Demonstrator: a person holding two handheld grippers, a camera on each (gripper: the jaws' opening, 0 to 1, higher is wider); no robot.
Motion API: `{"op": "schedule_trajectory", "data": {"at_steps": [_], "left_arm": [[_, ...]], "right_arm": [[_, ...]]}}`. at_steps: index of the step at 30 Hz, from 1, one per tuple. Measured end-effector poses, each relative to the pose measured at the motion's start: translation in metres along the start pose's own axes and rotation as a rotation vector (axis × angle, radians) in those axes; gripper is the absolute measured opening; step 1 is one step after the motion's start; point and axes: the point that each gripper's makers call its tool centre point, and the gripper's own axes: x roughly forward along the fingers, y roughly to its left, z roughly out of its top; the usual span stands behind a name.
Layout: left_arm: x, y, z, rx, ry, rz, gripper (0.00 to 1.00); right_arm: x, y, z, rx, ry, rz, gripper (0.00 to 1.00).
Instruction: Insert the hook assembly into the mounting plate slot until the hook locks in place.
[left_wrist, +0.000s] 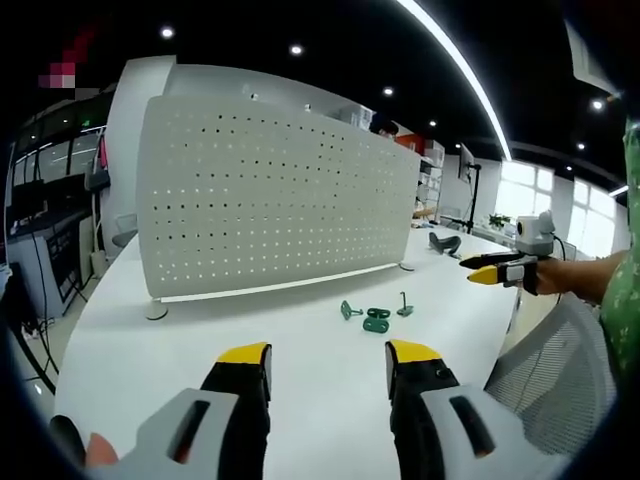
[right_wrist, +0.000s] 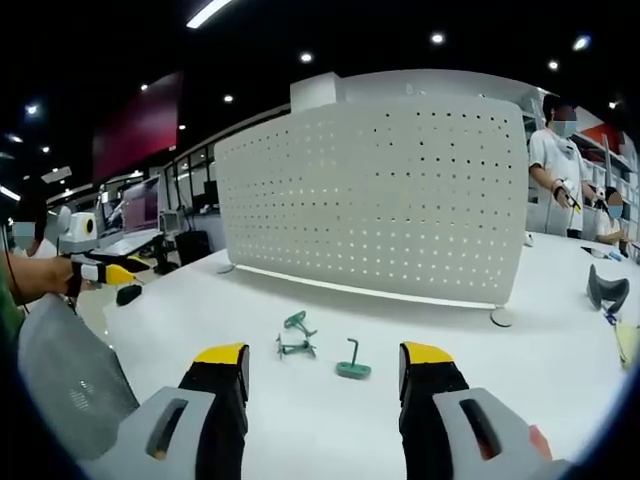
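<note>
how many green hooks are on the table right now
3 small green plastic hook pieces on the white table before the pegboard: left one, middle one, upright right one. None looks hidden.

Left claw (left_wrist: 328, 370) jaws parted, right claw (right_wrist: 326, 372) likewise (both holding nothing)

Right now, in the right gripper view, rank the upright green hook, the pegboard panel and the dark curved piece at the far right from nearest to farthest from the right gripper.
1. Upright green hook, on the table between the jaws.
2. Dark curved piece, far right.
3. Pegboard panel, standing behind; close to the curved piece in depth.
</note>
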Motion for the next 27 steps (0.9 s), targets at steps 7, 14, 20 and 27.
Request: {"op": "schedule_trajectory", "data": {"at_steps": [7,14,20,27], "left_arm": [[0.0,0.0,-0.001,0.006,0.007,0.007,0.47],[0.0,0.001,-0.002,0.007,0.013,0.012,0.47],[0.0,0.001,-0.002,0.007,0.013,0.015,0.47],[0.001,0.001,-0.004,0.008,0.021,0.019,0.46]], "right_arm": [[0.006,-0.007,0.002,-0.005,0.001,0.001,0.6],[0.022,-0.013,0.002,-0.03,0.017,0.026,0.57],[0.031,-0.019,-0.007,-0.038,0.05,0.047,0.54],[0.044,-0.027,-0.014,-0.036,0.082,0.068,0.52]]}}
